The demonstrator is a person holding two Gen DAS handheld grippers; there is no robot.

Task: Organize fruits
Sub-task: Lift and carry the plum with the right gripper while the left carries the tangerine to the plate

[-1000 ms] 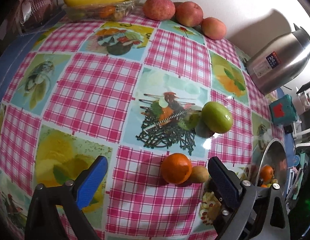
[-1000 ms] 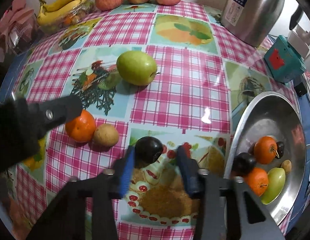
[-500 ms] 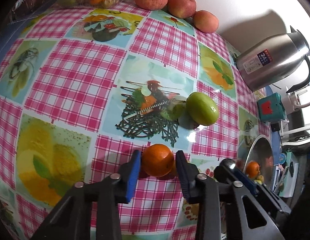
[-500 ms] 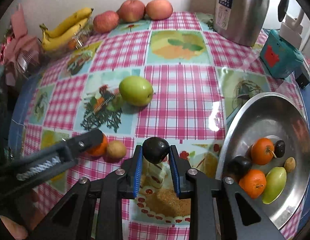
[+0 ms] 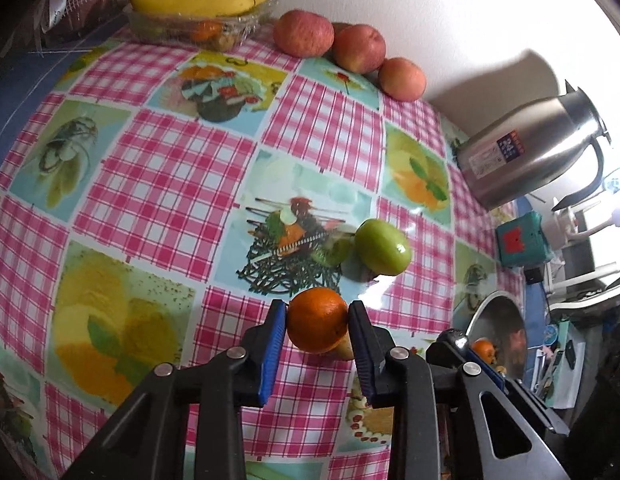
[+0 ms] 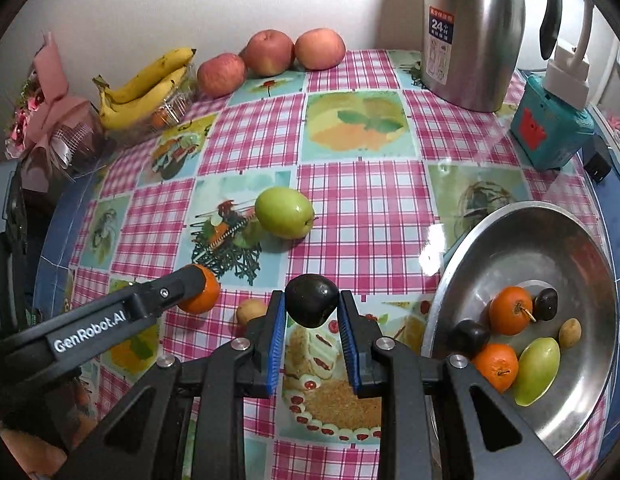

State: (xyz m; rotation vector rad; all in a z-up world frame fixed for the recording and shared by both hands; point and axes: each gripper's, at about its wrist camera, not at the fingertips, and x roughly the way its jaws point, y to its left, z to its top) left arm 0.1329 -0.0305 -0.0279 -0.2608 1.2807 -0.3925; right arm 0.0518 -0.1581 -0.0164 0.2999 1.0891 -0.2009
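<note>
The right gripper (image 6: 312, 312) was clenched on a dark plum (image 6: 311, 305), the fruit seated high between the blue pads (image 6: 276, 340) and clear of the tablecloth (image 6: 362, 216). The left gripper (image 5: 317, 326) was clamped on a tangerine (image 5: 317, 319), also off the cloth (a small tan fruit (image 6: 250, 312) remained on the cloth just beside it). Judged step: carry of both fruits to the steel bowl (image 6: 582, 248), which already held two oranges, two plums, a green fruit and a small tan one. Both grips were best kept firm, release made low inside the rim, one hand at a time. A green apple (image 6: 285, 212) lay beyond, loose.
</note>
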